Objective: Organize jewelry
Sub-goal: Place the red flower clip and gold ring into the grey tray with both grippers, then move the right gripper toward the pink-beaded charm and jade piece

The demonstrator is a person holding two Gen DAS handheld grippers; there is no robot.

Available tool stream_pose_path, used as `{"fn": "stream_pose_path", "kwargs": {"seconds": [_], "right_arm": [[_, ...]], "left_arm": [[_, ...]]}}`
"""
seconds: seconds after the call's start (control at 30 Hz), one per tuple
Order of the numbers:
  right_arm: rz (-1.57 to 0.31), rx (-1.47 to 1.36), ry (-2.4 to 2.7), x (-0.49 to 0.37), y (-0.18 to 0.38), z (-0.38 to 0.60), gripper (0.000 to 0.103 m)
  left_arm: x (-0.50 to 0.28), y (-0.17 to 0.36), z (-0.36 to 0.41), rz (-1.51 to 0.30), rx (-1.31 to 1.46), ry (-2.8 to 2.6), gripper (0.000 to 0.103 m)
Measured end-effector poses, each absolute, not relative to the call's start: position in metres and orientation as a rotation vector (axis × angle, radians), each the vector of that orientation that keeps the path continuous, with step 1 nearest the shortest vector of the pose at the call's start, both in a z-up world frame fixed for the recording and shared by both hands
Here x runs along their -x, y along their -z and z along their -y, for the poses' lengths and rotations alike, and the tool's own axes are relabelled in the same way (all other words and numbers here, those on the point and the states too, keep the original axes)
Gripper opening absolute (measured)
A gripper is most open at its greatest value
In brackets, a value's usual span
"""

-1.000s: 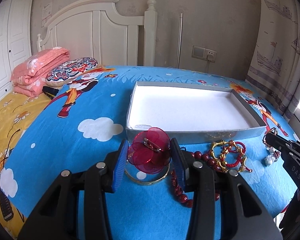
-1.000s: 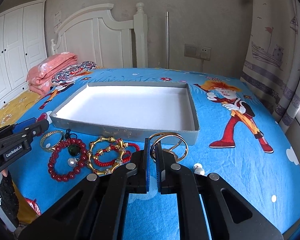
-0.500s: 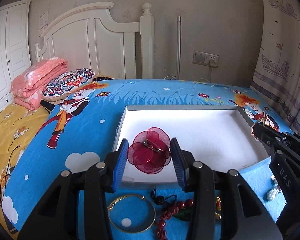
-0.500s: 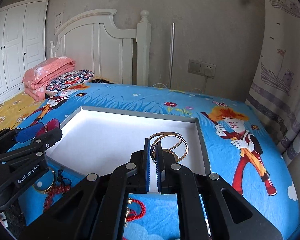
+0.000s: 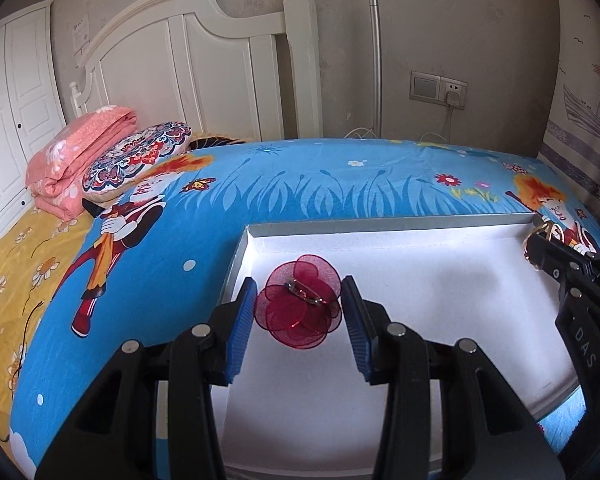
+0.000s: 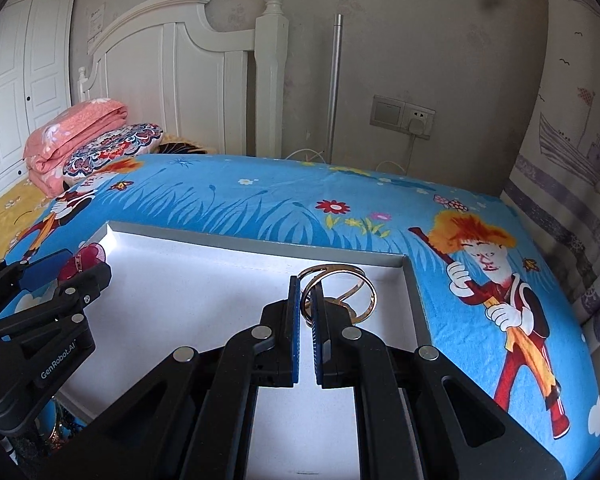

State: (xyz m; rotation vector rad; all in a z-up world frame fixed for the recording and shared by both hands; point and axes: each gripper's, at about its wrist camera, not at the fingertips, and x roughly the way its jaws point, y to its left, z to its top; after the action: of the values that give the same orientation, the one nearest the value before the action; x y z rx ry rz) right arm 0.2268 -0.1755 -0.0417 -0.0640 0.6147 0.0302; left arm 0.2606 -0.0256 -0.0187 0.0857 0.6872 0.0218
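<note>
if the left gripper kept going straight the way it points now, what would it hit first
Most likely the white floor of the tray. The left gripper, holding the red flower clip, tilts down over it near the tray's left wall; nothing else shows in that line, though depth is unclear.

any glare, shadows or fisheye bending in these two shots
Left wrist view: the headboard bows from fisheye, corners vignette black, and soft gripper shadows fall on the white tray. Right wrist view: a bright strip glares along the tray's far left wall; everything stays sharp.
</note>
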Motion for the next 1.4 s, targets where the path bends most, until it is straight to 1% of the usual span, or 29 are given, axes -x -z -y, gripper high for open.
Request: {"fn": "stream_pose_path", "kwargs": {"seconds": [0.03,0.07,0.1,0.13,0.2,0.23,0.27,0.57,0.83,1.0,1.2,1.4], "right_arm": [[-0.620,0.057,-0.032,-0.229,0.042,0.176,0.008],[-0.628,0.056,-0.028,-0.230,0.043,0.177,0.010],[-0.637,0.055,-0.026,-0.231,0.044,0.177,0.010],[-0.642,0.051,-0.029,-0.231,0.045,0.178,0.011],[-0.642,0.046,-0.033,-0.229,0.045,0.179,0.029],[-0.640,0.042,-0.036,-0.227,0.044,0.179,0.050],[-0.630,0.031,-0.042,-0.224,0.042,0.180,0.057],[-0.583,0.057,-0.063,-0.192,0.025,0.183,0.057],[-0.537,0.005,-0.088,-0.130,0.017,0.205,0.057],[-0.514,0.029,-0.074,-0.085,0.026,0.213,0.057],[-0.501,0.033,-0.055,-0.043,0.042,0.223,0.057],[-0.517,0.004,-0.061,-0.019,0.068,0.236,0.057]], "left_arm": [[-0.262,0.019,0.025,-0.684,-0.084,-0.022,0.045],[-0.262,0.018,0.025,-0.680,-0.085,-0.028,0.049],[-0.261,0.018,0.024,-0.672,-0.086,-0.034,0.063],[-0.259,0.017,0.023,-0.659,-0.086,-0.040,0.070],[-0.258,0.015,0.024,-0.647,-0.093,-0.048,0.074],[-0.258,0.015,0.024,-0.647,-0.094,-0.050,0.076],[-0.257,0.015,0.023,-0.647,-0.095,-0.054,0.077],[-0.238,0.001,0.018,-0.607,-0.098,-0.078,0.077],[-0.174,-0.015,0.013,-0.521,-0.104,-0.069,0.094],[-0.127,-0.008,0.005,-0.508,-0.094,-0.047,0.098],[-0.083,0.000,-0.008,-0.491,-0.066,-0.036,0.098],[-0.050,0.020,-0.002,-0.462,-0.101,-0.040,0.098]]}}
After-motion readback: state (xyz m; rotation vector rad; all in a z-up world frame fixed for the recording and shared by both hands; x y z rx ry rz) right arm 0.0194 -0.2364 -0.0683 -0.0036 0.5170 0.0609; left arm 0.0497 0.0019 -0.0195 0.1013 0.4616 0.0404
